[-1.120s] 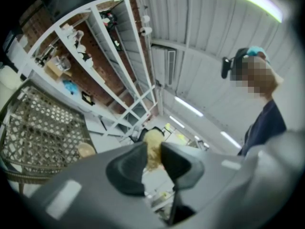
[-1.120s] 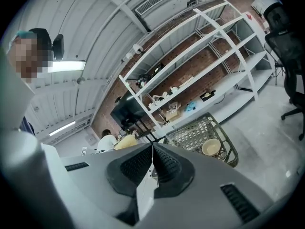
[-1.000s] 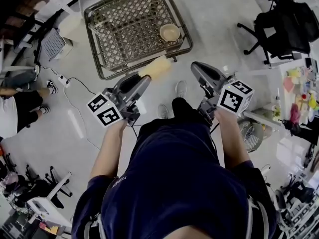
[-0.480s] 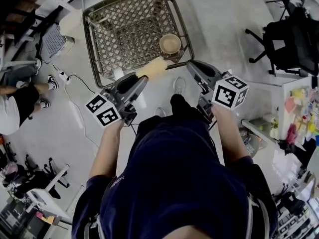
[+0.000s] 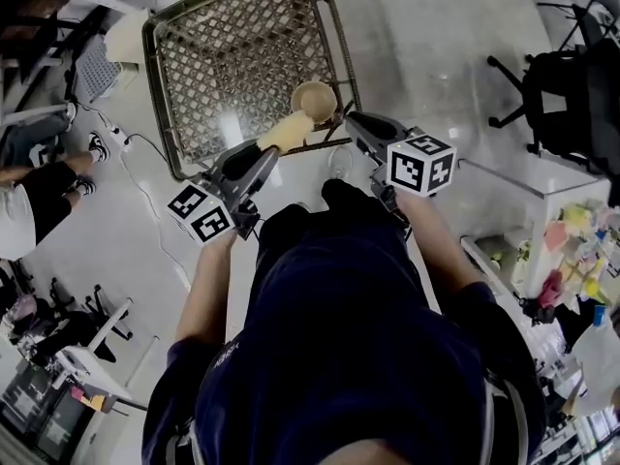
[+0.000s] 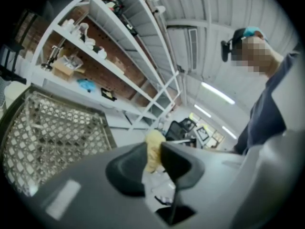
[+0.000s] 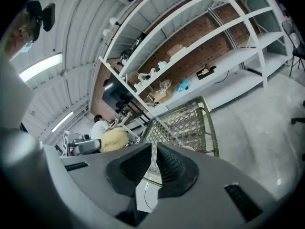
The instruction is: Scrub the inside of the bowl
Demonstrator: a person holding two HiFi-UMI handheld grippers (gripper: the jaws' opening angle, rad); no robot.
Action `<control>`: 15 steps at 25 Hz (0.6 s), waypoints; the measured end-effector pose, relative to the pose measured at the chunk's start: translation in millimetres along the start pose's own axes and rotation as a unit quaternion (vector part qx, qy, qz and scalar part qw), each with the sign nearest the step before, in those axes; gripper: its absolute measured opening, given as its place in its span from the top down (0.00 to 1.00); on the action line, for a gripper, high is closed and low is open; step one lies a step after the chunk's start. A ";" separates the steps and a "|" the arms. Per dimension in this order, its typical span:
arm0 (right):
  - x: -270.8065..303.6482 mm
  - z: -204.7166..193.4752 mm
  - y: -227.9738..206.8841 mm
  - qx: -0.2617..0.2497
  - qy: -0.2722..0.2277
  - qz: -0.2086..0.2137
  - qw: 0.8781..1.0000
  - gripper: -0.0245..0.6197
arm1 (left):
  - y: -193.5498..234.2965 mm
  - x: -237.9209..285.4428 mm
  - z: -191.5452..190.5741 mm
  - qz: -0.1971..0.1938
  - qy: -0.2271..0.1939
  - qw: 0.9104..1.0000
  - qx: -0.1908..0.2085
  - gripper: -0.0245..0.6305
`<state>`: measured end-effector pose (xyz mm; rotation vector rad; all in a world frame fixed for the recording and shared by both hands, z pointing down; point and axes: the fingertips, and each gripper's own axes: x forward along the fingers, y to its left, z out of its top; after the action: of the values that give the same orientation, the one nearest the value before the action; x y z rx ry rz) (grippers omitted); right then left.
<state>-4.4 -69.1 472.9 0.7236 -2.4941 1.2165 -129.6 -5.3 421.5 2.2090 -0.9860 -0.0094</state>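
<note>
Seen from above: the left gripper (image 5: pixel 263 153) clamps a yellow sponge (image 5: pixel 286 131), aimed at the bowl (image 5: pixel 314 98) in the wire basket's (image 5: pixel 332 37) near corner; the right gripper (image 5: pixel 351 121), shut and empty (perhaps there to steady the bowl), hovers just beside it.

Floor (image 5: pixel 455 56): pale grey, glossy, reflecting overhead light. White open shelving (image 6: pixel 109 63) stands along a red-brown brick wall (image 7: pixel 190 42), stocked with small items. Ceiling carries long strip lights (image 7: pixel 40 67). A black office chair (image 5: pixel 572 95) stands at the right. A white cable with a power strip (image 5: pixel 121 139) lies at the left.
</note>
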 end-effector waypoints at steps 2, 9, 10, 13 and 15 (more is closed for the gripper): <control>12.4 -3.7 -18.4 0.003 0.018 -0.007 1.000 0.95 | 8.8 11.0 -3.3 0.010 0.012 1.000 -0.001 0.83; 43.7 -32.1 -79.4 0.028 0.075 -0.030 0.996 0.95 | 26.7 35.6 -12.0 0.034 0.046 0.998 -0.009 0.83; 46.5 -35.5 -85.4 0.035 0.080 -0.029 0.996 0.95 | 28.3 37.1 -12.4 0.037 0.050 0.998 -0.009 0.83; 57.0 -45.6 -99.9 0.056 0.092 -0.025 0.994 0.92 | 34.7 39.4 -13.4 0.041 0.062 0.997 -0.007 0.83; 68.6 -53.7 -106.3 0.071 0.104 -0.020 0.992 0.80 | 42.9 39.5 -14.2 0.042 0.069 0.997 -0.008 0.83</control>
<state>-2.6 -103.7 606.0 0.6409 -2.2317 1.3895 -125.6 -42.3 468.6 2.1217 -0.9974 0.1700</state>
